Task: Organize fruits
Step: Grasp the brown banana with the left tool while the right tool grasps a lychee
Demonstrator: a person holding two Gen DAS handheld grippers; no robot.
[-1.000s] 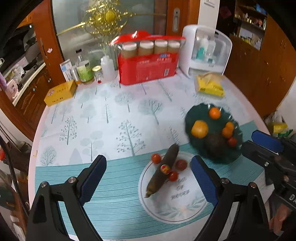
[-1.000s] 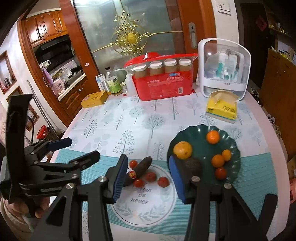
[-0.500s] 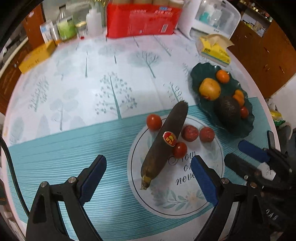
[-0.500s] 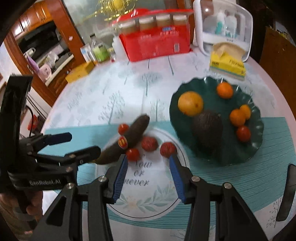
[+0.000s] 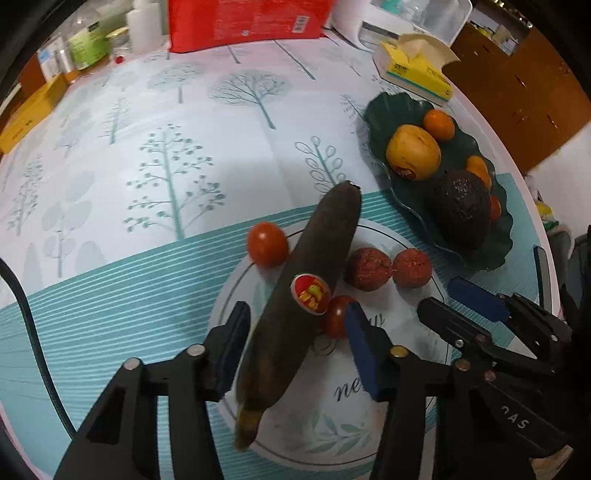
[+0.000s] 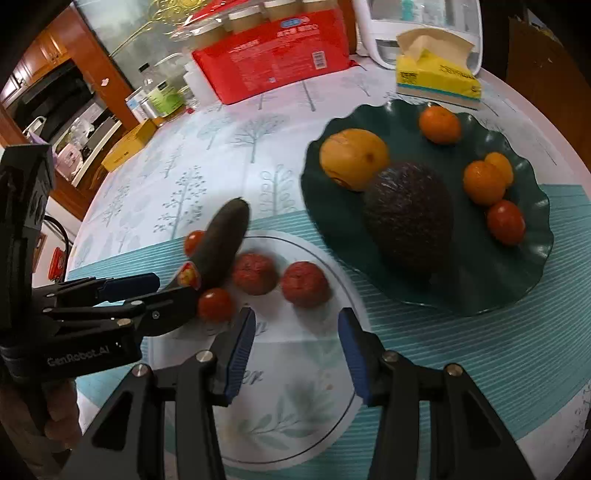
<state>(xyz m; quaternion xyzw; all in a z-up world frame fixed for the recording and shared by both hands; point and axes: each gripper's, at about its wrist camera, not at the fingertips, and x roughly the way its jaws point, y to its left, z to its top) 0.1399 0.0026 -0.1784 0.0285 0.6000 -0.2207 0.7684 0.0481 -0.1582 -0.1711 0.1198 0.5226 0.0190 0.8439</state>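
Observation:
A blackened banana (image 5: 314, 266) with a red sticker lies across the white plate (image 5: 369, 424). My left gripper (image 5: 295, 347) straddles its lower half. Its jaws are closing, with gaps still showing at both pads. A small tomato (image 5: 336, 315) sits against the right pad. Another tomato (image 5: 267, 243) and two rough red fruits (image 5: 369, 267) lie beside the banana. My right gripper (image 6: 291, 343) hangs open over the white plate (image 6: 295, 406), just short of a rough red fruit (image 6: 304, 284), with nothing between its fingers. The green plate (image 6: 517, 280) holds an avocado (image 6: 410, 210), oranges and a tomato.
A red box (image 5: 243, 18), bottles and a yellow carton (image 5: 29, 110) stand at the table's far side. A yellow tissue box (image 5: 417, 70) lies behind the green plate. The round table's edge runs close on the right. A hand holds the left gripper's handle (image 6: 55, 424).
Both grippers have come down towards the white plate. The left jaws have narrowed from wide open to either side of the banana. The right jaws keep the same gap.

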